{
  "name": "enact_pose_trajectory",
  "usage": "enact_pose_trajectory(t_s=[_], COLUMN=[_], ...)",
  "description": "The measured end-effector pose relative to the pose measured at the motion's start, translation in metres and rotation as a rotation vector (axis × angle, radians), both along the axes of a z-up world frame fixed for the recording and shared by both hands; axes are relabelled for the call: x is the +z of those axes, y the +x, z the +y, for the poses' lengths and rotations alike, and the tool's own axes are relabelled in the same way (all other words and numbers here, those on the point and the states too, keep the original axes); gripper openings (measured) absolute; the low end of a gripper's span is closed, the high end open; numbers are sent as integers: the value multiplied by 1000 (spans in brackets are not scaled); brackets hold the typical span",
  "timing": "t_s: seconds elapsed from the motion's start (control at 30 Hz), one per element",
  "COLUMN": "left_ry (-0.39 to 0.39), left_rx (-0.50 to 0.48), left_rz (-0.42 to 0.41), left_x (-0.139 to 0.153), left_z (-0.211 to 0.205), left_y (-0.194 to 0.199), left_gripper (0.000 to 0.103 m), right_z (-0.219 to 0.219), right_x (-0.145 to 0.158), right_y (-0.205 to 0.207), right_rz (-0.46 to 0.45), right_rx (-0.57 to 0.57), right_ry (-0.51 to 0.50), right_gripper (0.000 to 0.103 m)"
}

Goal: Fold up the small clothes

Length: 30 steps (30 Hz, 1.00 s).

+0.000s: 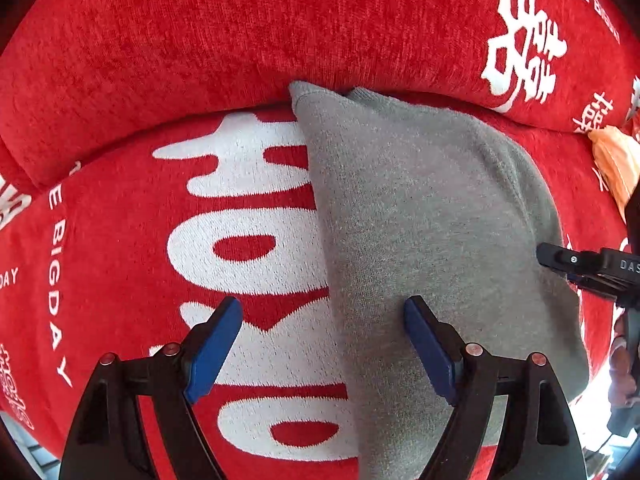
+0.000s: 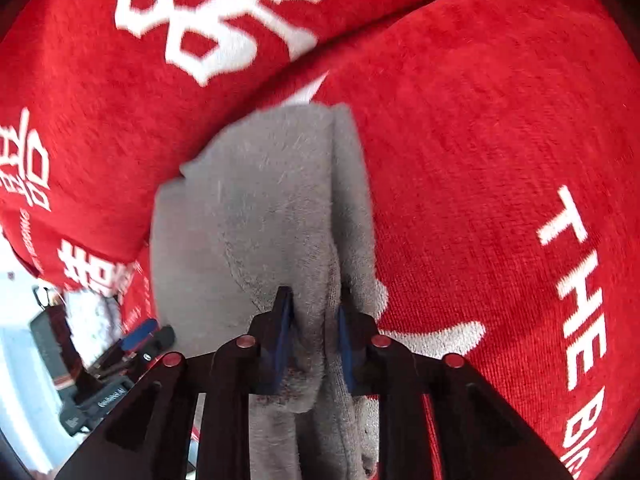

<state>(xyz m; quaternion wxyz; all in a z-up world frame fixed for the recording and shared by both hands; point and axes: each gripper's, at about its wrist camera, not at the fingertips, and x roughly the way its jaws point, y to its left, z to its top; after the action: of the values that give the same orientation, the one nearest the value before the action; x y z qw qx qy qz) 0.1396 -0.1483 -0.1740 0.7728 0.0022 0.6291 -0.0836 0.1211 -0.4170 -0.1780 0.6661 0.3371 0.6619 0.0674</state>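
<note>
Red cover (image 1: 120, 60); right gripper (image 2: 312, 320) seemingly pinches grey garment (image 2: 260, 208); left gripper (image 1: 324, 344) wide.

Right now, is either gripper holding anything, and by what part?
The right gripper pinches a bunched fold of the grey garment. The left gripper is open, holding nothing.
</note>
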Motion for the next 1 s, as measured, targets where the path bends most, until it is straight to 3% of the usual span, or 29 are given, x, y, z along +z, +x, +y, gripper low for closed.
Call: enact_pose_trajectory(t_s=[0.13,0.37,0.43,0.57,0.67,0.73,0.87,1.0], left_ry=[3,-19,-17,-2,-7,-7,-4,6], left_rx=[-3,-33,-46,-64,-53,-55,-57,-52], left_rz=[12,78,99,148,177,180,185,187], left_x=[7,12,6,-13,-25,-26,-24,-20], left_z=[9,16,13,8,9,9,10,10], left_y=[0,-18,-29,-47,-56,-60,-62,-64], left_gripper=[84,84,84,84,84,84,84,84], right_z=[5,33,41,51,47,37,17,7], right_x=[29,86,85,68,46,38,43,52], right_y=[-5,-21,-31,-52,-63,-70,-77,-82], right_rz=[8,-12,17,87,134,141,165,194], right_rx=[54,109,131,200,221,175,83,49], right_ry=[-139,-50,-67,-145,-213,-185,-151,-224], right_gripper=[34,34,32,15,14,14,18,24])
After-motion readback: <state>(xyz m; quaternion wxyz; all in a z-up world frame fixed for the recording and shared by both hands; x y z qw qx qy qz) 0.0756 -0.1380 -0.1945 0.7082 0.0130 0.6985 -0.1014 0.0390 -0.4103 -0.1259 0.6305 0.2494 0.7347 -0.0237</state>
